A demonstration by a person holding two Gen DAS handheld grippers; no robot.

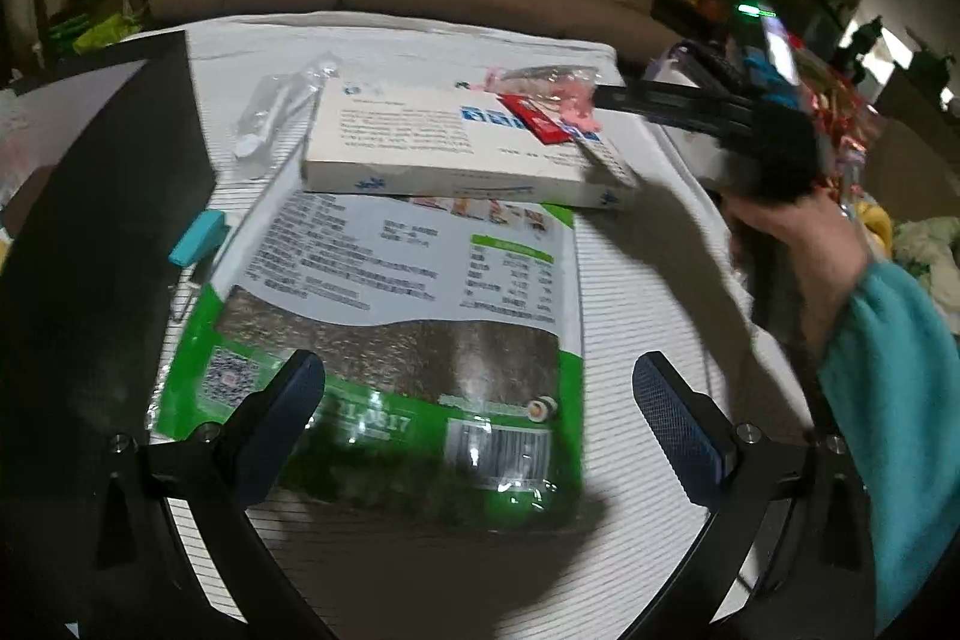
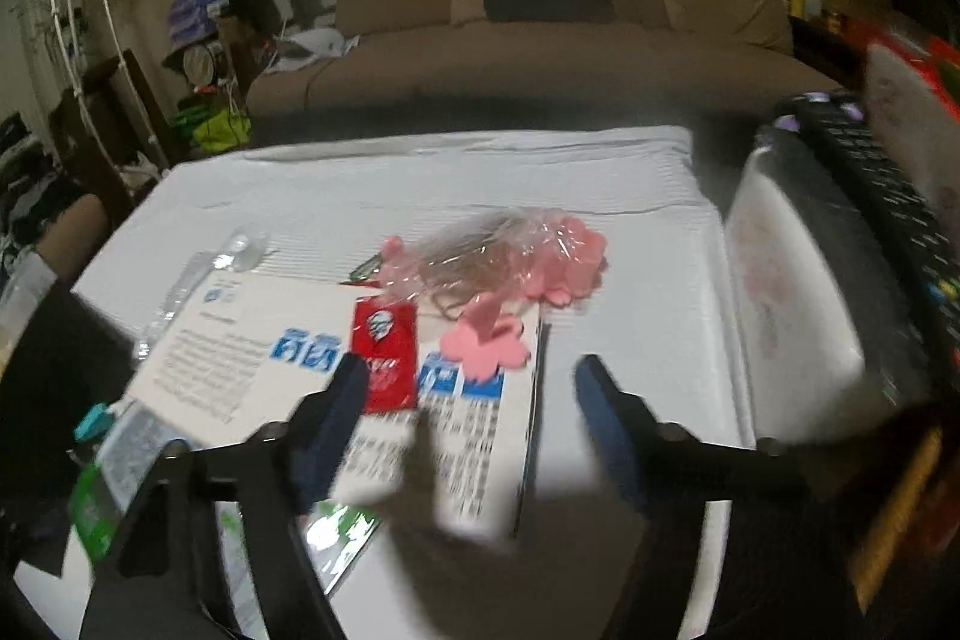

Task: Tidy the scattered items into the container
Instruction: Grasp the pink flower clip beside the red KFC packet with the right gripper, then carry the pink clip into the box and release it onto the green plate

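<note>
1. Left gripper (image 1: 480, 424) hovers, jaws released, over the green seaweed packet (image 1: 384, 334) on the white-clothed surface (image 1: 648, 292).
2. Right gripper (image 2: 471, 424), jaws released, hangs above the flat white cardboard box (image 2: 336, 358); red sachet (image 2: 384, 358) at 12 o'clock.
3. White plastic container (image 2: 792, 304) sits at 2 o'clock.

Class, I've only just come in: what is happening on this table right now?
A person holds a gripper in each hand over a white-covered table. Both are open and empty. The left gripper hovers above a green seaweed packet. The right gripper hangs over a white box carrying a red sachet and pink flower-shaped pieces. Nothing is picked up yet; a white container stands at the right.
</note>
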